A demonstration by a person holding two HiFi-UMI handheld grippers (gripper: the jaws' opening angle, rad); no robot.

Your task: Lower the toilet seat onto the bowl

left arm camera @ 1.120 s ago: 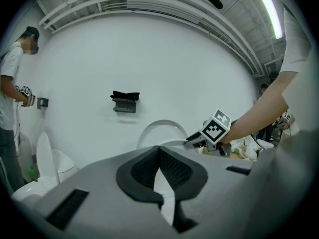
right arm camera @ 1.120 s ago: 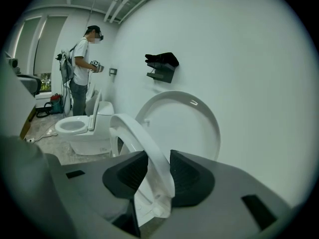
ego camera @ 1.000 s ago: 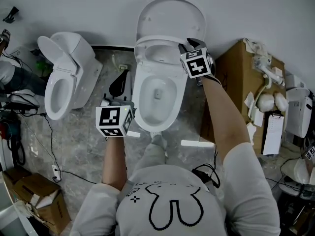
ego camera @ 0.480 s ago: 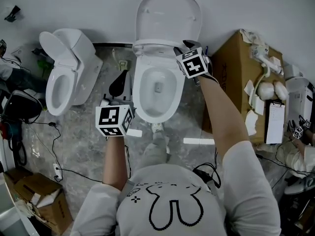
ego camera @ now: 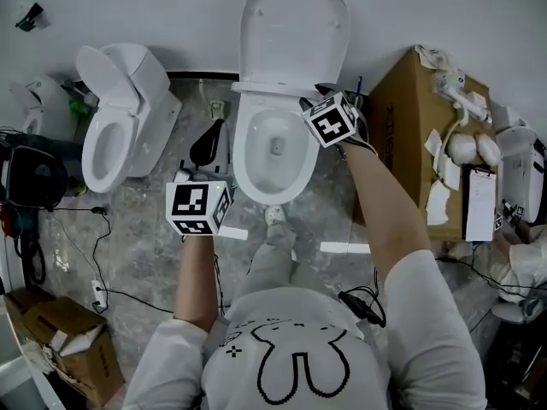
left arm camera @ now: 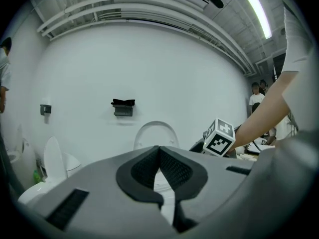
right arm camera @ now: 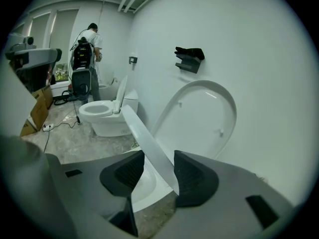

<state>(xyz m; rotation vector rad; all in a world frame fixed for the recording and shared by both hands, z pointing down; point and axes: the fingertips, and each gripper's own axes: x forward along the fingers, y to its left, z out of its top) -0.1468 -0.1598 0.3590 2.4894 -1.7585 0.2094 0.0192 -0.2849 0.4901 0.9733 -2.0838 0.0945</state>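
Seat halfway down: the toilet seat [right arm camera: 149, 148] hangs tilted between the raised lid [right arm camera: 204, 118] and the bowl [ego camera: 244, 156]. Its rim runs through the right hand-held gripper [right arm camera: 154, 176], whose jaws have just been opening and now stand spread. One pad is clear of the plastic and the other sits just beside it. With no pinch on it, the seat looks free to fall under its own weight. The likely result is a hard clap on the bowl rim, unless the hinge is damped, which cannot be told from here. A second hazard sits underneath: the jaw on the bowl side lies in the seat's path and could be trapped or knocked aside as the seat comes down. The left hand-held gripper [left arm camera: 159, 156], pads pressed together on nothing, is held level off the bowl's left side. It is well apart from the seat and in no place to catch it. A neighbouring toilet [ego camera: 115, 135] and a cardboard box [ego camera: 402, 135] flank the scene.
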